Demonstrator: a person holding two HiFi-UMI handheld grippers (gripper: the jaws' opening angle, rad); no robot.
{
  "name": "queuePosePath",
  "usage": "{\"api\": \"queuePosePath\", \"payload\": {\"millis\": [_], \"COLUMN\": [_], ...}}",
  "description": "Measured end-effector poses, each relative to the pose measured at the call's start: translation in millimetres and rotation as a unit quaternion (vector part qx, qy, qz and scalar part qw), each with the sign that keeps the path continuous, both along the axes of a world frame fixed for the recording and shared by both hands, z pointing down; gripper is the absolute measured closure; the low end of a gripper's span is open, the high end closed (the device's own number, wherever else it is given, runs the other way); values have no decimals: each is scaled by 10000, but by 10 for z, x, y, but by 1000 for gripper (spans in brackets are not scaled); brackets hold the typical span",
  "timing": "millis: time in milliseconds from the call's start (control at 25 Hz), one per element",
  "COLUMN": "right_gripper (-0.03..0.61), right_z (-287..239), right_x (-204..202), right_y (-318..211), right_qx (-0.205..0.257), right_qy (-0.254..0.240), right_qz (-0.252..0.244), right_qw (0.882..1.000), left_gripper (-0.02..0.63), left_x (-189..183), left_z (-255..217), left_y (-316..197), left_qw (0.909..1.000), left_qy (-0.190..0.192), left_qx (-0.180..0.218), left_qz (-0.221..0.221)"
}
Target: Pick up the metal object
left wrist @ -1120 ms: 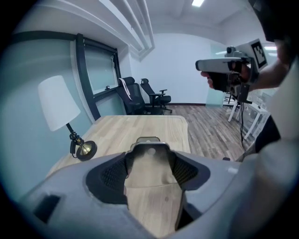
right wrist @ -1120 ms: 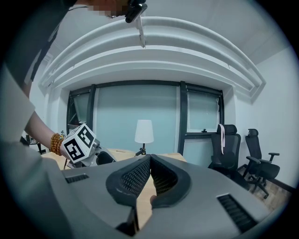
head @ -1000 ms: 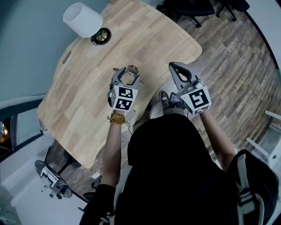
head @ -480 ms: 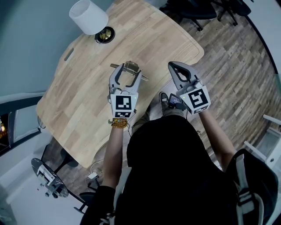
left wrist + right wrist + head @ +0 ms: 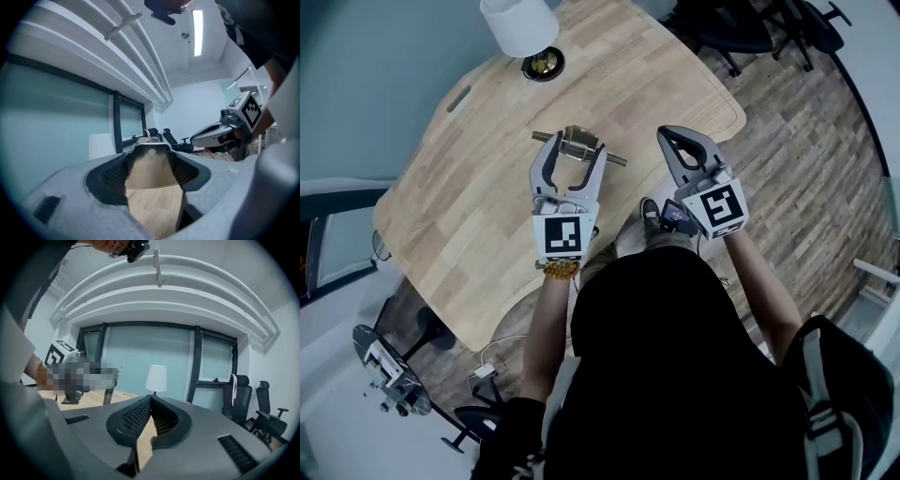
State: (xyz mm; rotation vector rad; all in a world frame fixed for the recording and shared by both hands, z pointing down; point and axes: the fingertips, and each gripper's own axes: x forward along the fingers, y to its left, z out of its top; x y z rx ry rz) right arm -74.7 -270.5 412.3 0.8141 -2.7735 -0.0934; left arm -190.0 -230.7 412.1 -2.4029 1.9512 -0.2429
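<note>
Grip is what I am minding most: my left gripper [image 5: 576, 148] is standing wide, its ribbed black pads [image 5: 114, 174] pressing on the two side edges of the shiny, brass-tinted metal plate with a thin bar across its far end [image 5: 149, 161]. The piece is sitting right at the jaw tips, not deep in the throat. It is hanging above the pale wooden table [image 5: 478, 197], apparently clear of the surface, with the gripper pointing nearly level. To be doing this pick-up well, I am judging that I should be holding the squeeze even and raising straight, without rolling the wrist, since a smooth plate pinched by its edges could be pivoting or sliding out between the pads. The bar is reaching past both jaws, so I am allowing it room from my right gripper [image 5: 677, 136], which is hovering just beside it near the table's edge, jaws pressed together on nothing
</note>
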Motion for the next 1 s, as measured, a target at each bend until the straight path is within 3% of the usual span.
{"api": "queuePosePath", "payload": {"millis": [400,600,1000], "right_gripper": [575,575,575], "right_z": [-44,-111,-153], "right_x": [-482,-496,-665], "right_y": [371,363,448], "right_qx": [182,202,265], "right_qy": [197,152,381], "right_qz": [-124,-87,-145], "right_qw": [9996,9996,9988], "left_gripper": [316,316,316], "left_x": [-442,-455,-518], "left_z": [-223,-296,-315], "left_y": [456,500,555], "left_qw": [9980,9974,9969], "left_qy": [357,255,410], "left_qx": [458,614,652], "left_qz": [-268,-291,-178]}}
